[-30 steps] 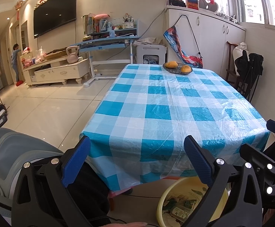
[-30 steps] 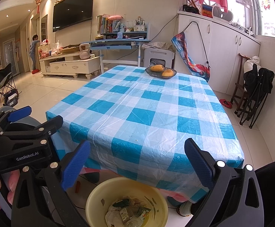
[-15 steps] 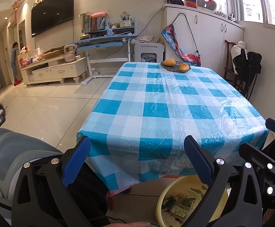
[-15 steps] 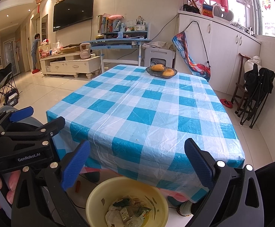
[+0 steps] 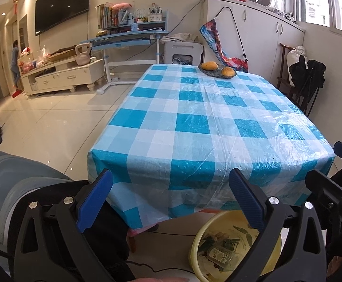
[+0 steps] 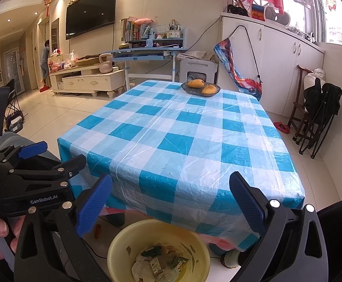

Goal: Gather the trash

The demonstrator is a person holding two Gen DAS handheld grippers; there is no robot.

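A yellow basin (image 6: 123, 242) sits on the floor in front of the table and holds trash wrappers (image 6: 159, 263). It also shows in the left wrist view (image 5: 203, 237), partly hidden behind a finger. My left gripper (image 5: 169, 202) is open and empty, held below the table's near edge. My right gripper (image 6: 171, 204) is open and empty above the basin. The left gripper also appears in the right wrist view (image 6: 39, 159) at the left. The table (image 6: 182, 136) has a blue and white checked cloth under clear plastic.
A dark bowl with two mangoes (image 6: 200, 88) stands at the table's far end. A folded black chair (image 6: 319, 117) leans by the right wall. A TV stand (image 5: 62, 77) and a blue desk (image 5: 128, 37) line the back wall. My grey-trousered knee (image 5: 11, 183) is at left.
Both views have shifted slightly; the table looks a little closer and lower. The grippers stay open and empty.
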